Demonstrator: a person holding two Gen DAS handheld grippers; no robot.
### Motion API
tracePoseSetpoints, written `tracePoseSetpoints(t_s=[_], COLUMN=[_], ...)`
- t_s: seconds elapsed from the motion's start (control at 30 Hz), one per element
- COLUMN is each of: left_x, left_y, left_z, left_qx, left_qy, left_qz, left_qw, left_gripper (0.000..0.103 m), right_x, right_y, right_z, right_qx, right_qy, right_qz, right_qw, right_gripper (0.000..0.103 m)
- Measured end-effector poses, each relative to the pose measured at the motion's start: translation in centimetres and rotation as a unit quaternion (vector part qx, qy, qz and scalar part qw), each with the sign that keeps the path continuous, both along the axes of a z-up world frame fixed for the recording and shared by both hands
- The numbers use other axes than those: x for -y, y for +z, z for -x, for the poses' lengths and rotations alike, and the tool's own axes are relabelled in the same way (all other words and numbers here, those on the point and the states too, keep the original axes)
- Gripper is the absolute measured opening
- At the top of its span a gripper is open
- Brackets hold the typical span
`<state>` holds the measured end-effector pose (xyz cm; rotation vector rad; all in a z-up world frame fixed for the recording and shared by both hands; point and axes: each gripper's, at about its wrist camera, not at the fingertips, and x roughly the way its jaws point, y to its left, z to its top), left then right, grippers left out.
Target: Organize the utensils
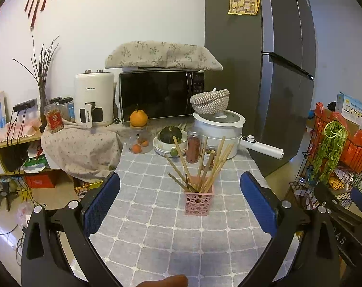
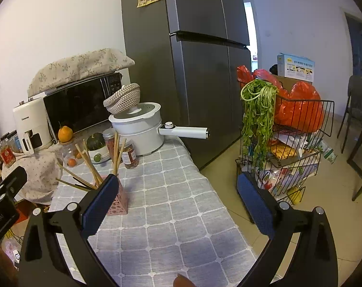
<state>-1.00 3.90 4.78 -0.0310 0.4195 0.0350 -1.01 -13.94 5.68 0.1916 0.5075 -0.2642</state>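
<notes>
A pink perforated holder (image 1: 197,202) stands on the grey checked tablecloth (image 1: 157,215). Several wooden chopsticks (image 1: 205,165) fan out of it. My left gripper (image 1: 179,203) is open, its blue pads wide apart on either side of the holder and nearer the camera, holding nothing. In the right wrist view the holder (image 2: 118,203) sits partly behind the left pad, with chopsticks (image 2: 90,165) leaning left. My right gripper (image 2: 177,203) is open and empty over the tablecloth (image 2: 169,203), to the right of the holder. The right gripper's body (image 1: 336,210) shows at the left wrist view's right edge.
Behind the holder stand a spice jar (image 1: 193,147), a white pot with a long handle (image 1: 219,129), a bowl holding a squash (image 1: 170,141) and a glass jar (image 1: 138,141). A microwave (image 1: 159,94), an air fryer (image 1: 93,100) and a fridge (image 1: 264,71) stand behind. A wire rack (image 2: 288,148) stands beside the table.
</notes>
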Motion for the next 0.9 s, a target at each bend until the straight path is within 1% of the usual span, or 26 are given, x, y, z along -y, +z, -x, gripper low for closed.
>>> tracePoseSetpoints(t_s=[0.2, 0.9], left_x=[-0.1, 0.33], left_y=[-0.13, -0.53], left_z=[-0.3, -0.31], left_qx=[-0.007, -0.007], left_qy=[0.0, -0.002], left_qz=[0.005, -0.008], left_qw=[1.0, 0.9999], left_gripper=[0.096, 0.096], right_x=[-0.03, 0.16], right_y=[-0.18, -0.67], right_z=[-0.11, -0.17], right_qx=[-0.004, -0.013], right_qy=[0.004, 0.008], right_qz=[-0.003, -0.012], right_qw=[1.0, 1.0], right_gripper=[0.097, 0.097])
